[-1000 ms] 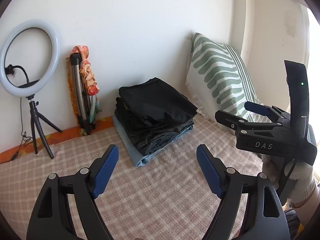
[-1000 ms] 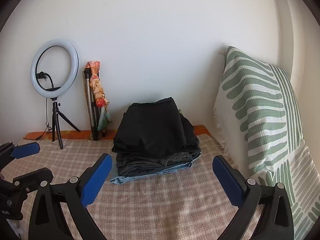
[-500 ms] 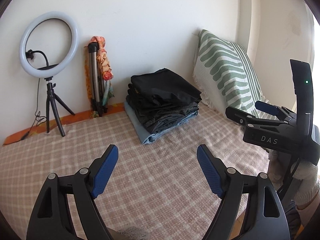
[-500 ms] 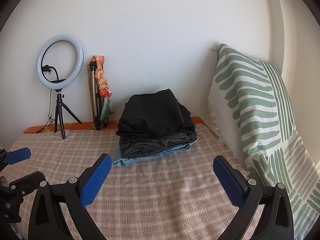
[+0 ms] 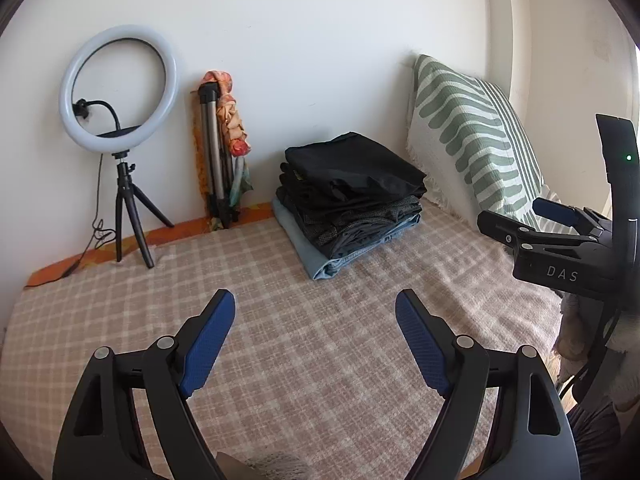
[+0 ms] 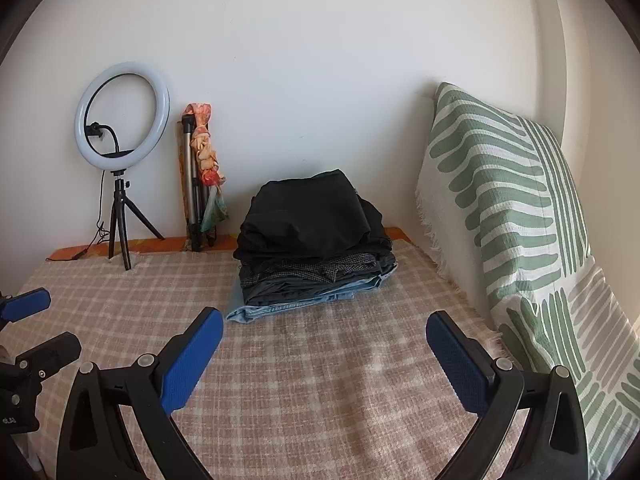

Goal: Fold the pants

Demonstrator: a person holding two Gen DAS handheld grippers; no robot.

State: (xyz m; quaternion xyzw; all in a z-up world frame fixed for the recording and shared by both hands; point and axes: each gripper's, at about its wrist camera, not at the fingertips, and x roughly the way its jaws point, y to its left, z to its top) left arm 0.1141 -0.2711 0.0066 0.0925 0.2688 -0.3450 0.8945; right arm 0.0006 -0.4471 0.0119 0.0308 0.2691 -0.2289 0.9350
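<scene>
A stack of folded pants (image 5: 352,196), black ones on top and light blue denim at the bottom, lies at the back of the checked bed cover (image 5: 300,344) near the wall; it also shows in the right wrist view (image 6: 316,240). My left gripper (image 5: 314,320) is open and empty, well short of the stack. My right gripper (image 6: 324,340) is open and empty, also short of the stack. The right gripper shows at the right edge of the left wrist view (image 5: 516,216), and the left gripper at the left edge of the right wrist view (image 6: 40,322).
A green-striped white pillow (image 6: 520,240) leans on the wall at the right. A ring light on a small tripod (image 5: 120,120) and a folded tripod with an orange cloth (image 5: 220,148) stand at the back left. An orange bed edge (image 5: 120,244) runs along the wall.
Both grippers have drawn back from the stack, which now looks smaller and farther. Both stay open and empty.
</scene>
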